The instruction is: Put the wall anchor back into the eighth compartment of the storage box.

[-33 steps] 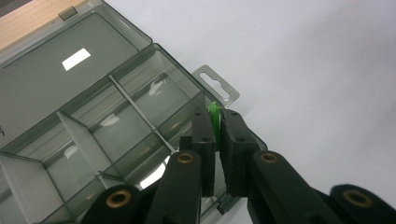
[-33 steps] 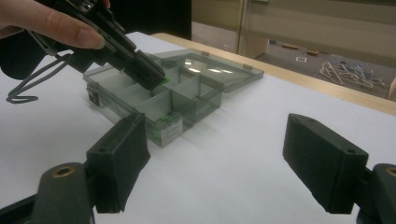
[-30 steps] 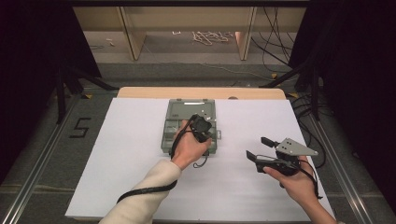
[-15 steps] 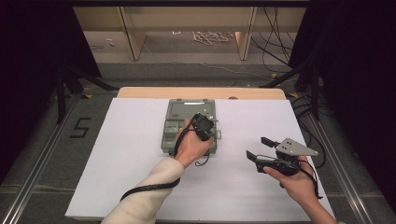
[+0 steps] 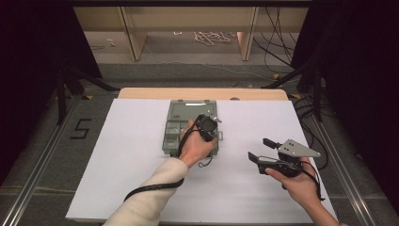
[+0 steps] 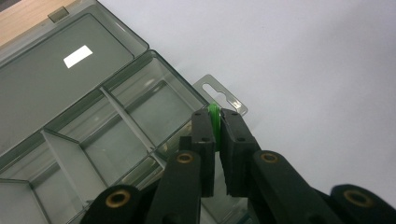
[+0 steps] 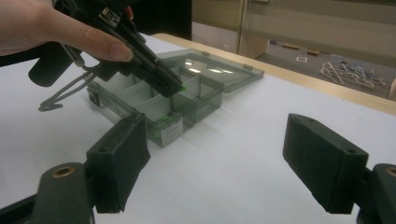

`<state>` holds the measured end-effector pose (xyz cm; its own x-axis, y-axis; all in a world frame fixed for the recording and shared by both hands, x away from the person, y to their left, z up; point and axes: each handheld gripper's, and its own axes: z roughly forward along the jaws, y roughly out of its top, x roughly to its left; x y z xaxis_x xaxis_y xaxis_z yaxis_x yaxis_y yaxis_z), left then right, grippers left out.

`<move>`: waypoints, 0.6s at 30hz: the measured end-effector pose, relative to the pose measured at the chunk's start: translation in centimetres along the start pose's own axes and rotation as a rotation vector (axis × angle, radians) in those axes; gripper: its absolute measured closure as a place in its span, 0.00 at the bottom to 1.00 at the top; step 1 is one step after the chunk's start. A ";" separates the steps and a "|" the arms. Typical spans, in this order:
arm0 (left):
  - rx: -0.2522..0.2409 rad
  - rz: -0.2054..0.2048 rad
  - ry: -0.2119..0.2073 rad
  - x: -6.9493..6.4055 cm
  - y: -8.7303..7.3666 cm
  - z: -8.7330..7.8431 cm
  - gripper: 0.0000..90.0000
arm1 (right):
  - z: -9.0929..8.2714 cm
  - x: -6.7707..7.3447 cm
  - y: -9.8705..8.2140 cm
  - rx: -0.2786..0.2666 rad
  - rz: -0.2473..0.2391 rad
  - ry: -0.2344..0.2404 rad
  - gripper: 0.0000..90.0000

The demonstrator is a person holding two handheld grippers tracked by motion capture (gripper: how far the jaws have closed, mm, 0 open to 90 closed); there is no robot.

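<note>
White sheeting covers the surface [image 5: 141,155], which fills most of the high view beneath both hand-held grippers. Ahead of the left hand-held gripper [image 5: 207,128] lies a smoky grey, see-through plastic compartment box [image 5: 181,123]. Its lid is folded back flat on the far side, and its divided tray faces up. In the left gripper view the tray's partitions [image 6: 126,119] sit just below and to the left of the jaws, and a clear hang tab [image 6: 223,92] juts from the box edge just beyond the jaw tips.

The left hand-held gripper is pressed nearly together, pinching a small, thin green piece [image 6: 214,122] edge-on between its pads. It hovers over the box's right-hand compartments, at the tab side. The right gripper view shows the same green piece [image 7: 182,87] at the jaw tips, right above the tray.

The right hand-held gripper [image 5: 263,150] is held well to the right of the box, above bare sheeting. Its jaws are spread wide with nothing between them, pointing toward the box.
</note>
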<state>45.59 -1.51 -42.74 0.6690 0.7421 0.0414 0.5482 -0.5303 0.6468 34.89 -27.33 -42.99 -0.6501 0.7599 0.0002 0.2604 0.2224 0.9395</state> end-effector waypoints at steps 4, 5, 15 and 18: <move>0.002 0.002 0.001 0.0 -0.1 0.2 0.94 | 0.0 0.0 0.0 0.002 0.000 0.001 0.25; 0.003 0.004 0.003 0.0 -0.1 0.3 0.94 | 0.0 0.0 0.0 0.001 0.001 0.001 0.25; 0.011 0.005 0.004 0.1 -0.4 0.8 0.94 | 0.0 0.0 0.0 0.001 -0.001 0.001 0.25; -0.004 0.003 0.012 0.0 -0.6 1.1 0.94 | 0.0 0.0 0.0 0.003 0.001 0.001 0.25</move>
<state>45.83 -1.61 -43.92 0.6646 0.7454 0.0522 0.5445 -0.5309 0.6494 34.89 -27.34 -43.01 -0.6502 0.7598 0.0014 0.2631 0.2234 0.9385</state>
